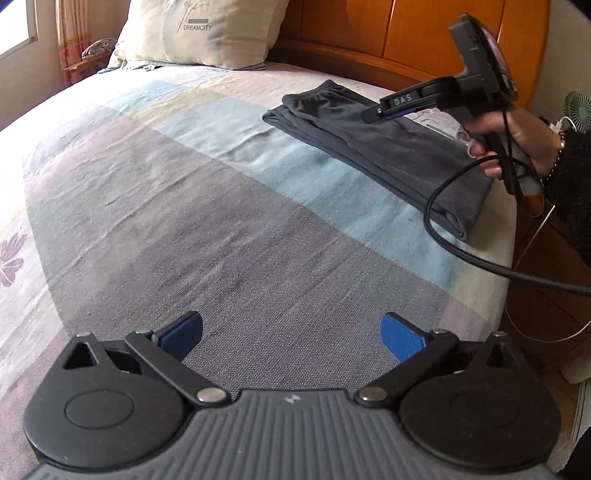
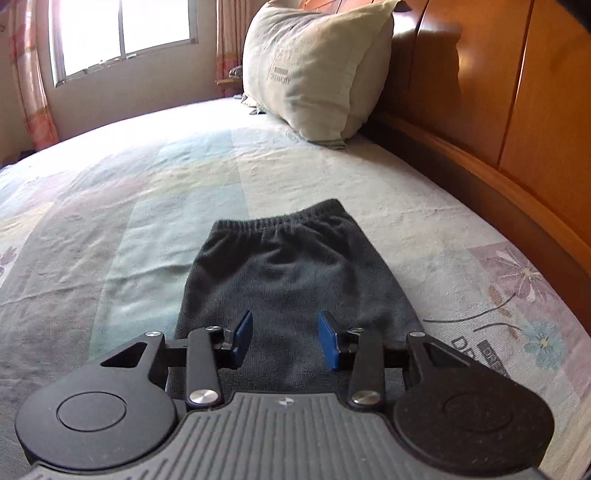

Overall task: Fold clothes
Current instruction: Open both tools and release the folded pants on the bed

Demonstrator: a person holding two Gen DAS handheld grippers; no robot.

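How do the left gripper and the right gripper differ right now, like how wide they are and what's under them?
The left gripper has its jaws spread wide; the right gripper has a narrower gap, though it is open too. The left gripper is over bare bedsheet; the right gripper is over the folded dark grey pants, pointing toward their waistband. Both have blue pads and grip nothing.

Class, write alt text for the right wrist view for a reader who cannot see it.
A folded dark grey pair of trousers lies flat on a pastel patchwork bedspread, waistband pointing away, with the open right tongs above its near end, gripping nothing. Beyond, a cream pillow leans against a wooden headboard, and a bright window is at far left.
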